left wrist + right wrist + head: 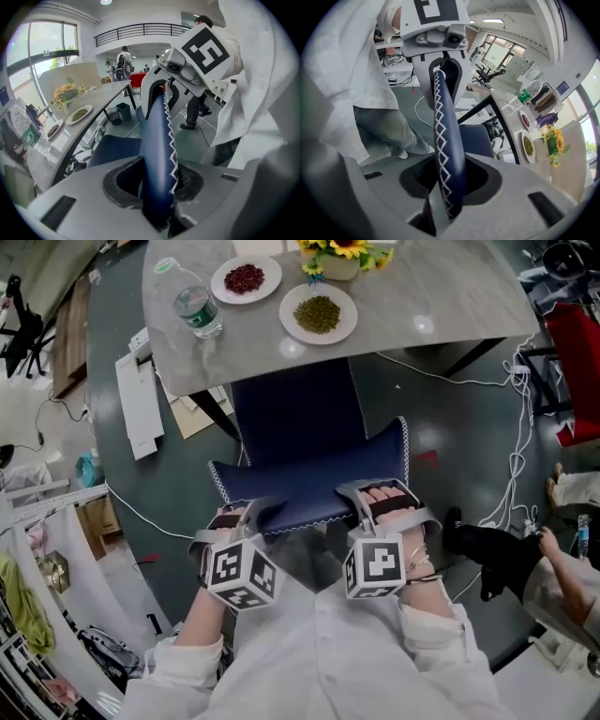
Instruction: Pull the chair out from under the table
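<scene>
I have my left gripper [242, 519] and right gripper [382, 504] both clenched on the chair [300, 418] backrest's top edge, the seat's far end under the table [450, 296].

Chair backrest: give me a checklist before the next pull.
1. Left gripper clamped on chair backrest: ok.
2. Right gripper clamped on the backrest: ok.
3. Seat out from under table: not ok, its front edge lies under the tabletop.
4. White cable away from the chair's legs: cannot tell, the legs are hidden.
5. Bottle upright on the table: ok.
</scene>
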The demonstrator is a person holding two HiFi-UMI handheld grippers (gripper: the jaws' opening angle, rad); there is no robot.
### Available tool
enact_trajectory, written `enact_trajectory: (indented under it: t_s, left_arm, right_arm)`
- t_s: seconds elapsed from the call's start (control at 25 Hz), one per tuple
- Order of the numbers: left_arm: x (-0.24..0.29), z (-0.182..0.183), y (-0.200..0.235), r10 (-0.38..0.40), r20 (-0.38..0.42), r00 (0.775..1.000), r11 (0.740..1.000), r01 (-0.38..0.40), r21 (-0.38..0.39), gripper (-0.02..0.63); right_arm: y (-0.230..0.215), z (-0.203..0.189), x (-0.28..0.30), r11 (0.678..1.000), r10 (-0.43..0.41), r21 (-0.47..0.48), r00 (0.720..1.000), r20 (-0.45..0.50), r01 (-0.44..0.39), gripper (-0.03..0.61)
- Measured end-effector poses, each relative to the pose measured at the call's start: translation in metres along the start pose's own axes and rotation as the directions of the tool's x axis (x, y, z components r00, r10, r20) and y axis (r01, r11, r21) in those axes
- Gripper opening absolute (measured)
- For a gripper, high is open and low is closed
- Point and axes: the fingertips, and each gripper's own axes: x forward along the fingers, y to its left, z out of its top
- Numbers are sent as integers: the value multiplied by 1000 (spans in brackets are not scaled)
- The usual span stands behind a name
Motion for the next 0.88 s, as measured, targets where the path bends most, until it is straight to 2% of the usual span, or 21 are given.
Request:
enact_trajectory:
  t_s: [0.52,0.88]
  left_arm:
    - [-10,-5,-85,22,8,1000,1000,-23,19,118]
    - [-8,-15,-143,9,-22,1000,1000,-8,25,118]
  right_arm:
    - [86,-2,-29,1000,-9,7,1000,2,9,117]
    - [141,-6,-39,1000,18,22,1000,-5,-17,117]
